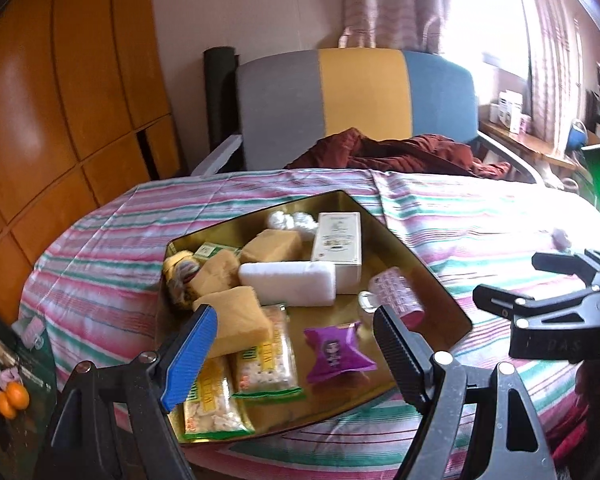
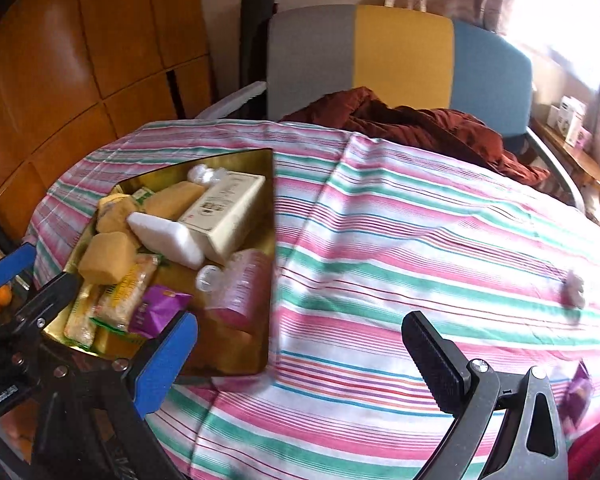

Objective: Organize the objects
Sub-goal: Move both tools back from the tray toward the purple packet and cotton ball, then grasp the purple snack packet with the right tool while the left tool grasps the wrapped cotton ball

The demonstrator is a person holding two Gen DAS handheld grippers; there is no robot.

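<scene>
Table: round top under a pink, green and white striped cloth (image 2: 380,240), running ahead of and beneath both pairs of fingers.
Tray: shallow gold metal tray (image 1: 432,276), already crowded; straight ahead of the left gripper (image 1: 296,344), off to the left of the right gripper (image 2: 300,356).
Left gripper: fingers wide, holding nothing, poised over the tray's near edge.
Right gripper: fingers wide, holding nothing, over bare cloth.
Stray items: small purple foil packet (image 2: 578,396) just right of the right fingers; pale crumpled ball (image 2: 574,284) further ahead-right.
Advice: swing right, straddle the packet squarely, close gently, then drop it in the tray's open near corner.
</scene>
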